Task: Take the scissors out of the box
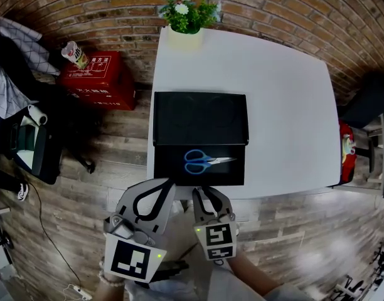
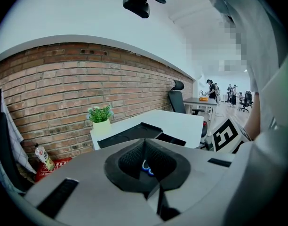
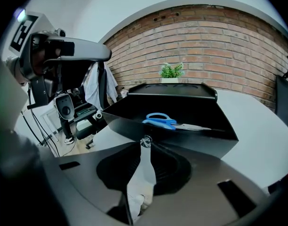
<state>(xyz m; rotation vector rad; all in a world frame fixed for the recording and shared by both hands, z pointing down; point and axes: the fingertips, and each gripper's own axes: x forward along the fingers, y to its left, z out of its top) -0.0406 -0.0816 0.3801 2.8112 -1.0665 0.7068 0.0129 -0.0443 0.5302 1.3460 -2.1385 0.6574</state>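
DESK: What does the frame show?

PHOTOG: A black box (image 1: 164, 168) lies open at the near edge of a white table (image 1: 280, 105), with a brick wall behind and a plant (image 1: 187, 14) at the far edge. Blue scissors (image 1: 204, 162) lie flat in the box's near half, handles to the left, blades pointing right.

DESK: And the tools?

PHOTOG: Both hang just off the table's near edge, short of the box. The left gripper (image 1: 170, 182) has its jaws pressed together with nothing in them. The right gripper (image 1: 200, 192), just beside it, also has its tips together and is empty. Neither touches the box or the scissors.

DESK: So where does the job stand?

PHOTOG: At the very start, as I read it. The box is open and the scissors are untouched, so the step in hand is the approach.

DESK: What does the next move call for?

PHOTOG: My judgement is that one gripper must first spread its jaws, then reach over the box's near wall and come down on the scissors. The right one lines up with them most directly. The handles or the pivot look the surest hold, since the blades are thin and lie flat on the box floor. The jaws would have to close low without scraping that floor. The left gripper could steady the box if it slides.
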